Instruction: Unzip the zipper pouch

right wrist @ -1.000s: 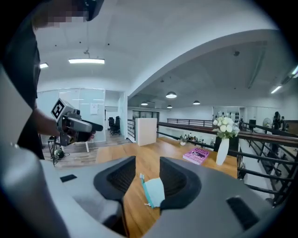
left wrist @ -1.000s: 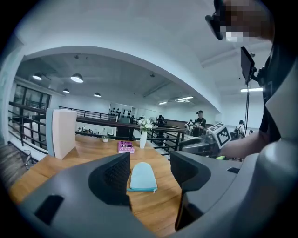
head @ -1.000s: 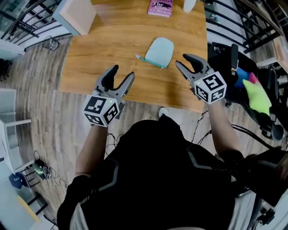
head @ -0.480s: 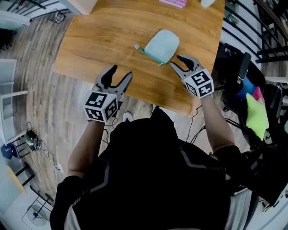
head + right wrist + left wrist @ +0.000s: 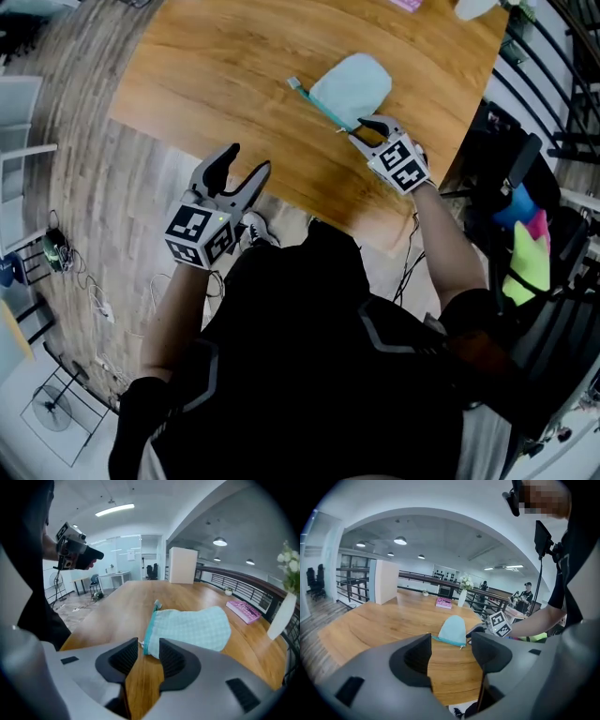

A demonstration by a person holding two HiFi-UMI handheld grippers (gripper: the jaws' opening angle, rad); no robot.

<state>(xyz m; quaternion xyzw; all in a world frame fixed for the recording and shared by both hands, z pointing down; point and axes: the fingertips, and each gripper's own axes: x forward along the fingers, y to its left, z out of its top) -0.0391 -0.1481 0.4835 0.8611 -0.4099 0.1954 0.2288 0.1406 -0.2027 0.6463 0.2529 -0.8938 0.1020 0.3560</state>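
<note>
Zipper pouch zipped — my right gripper closing round the pull end, nothing pinched; left gripper gapes empty — pins pouch next.

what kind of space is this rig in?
Probably an open-plan office or studio loft: big wooden table, black railing along the floor's edge, desks beyond, bare concrete ceiling.

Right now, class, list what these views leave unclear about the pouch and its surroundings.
- Zipper pull: tiny in every view, beside the right gripper, whose jaws are closing at the pouch corner.
- Pink book title: too small; cut by the head view's top edge.
- Vase: cut by the right gripper view's edge.
</note>
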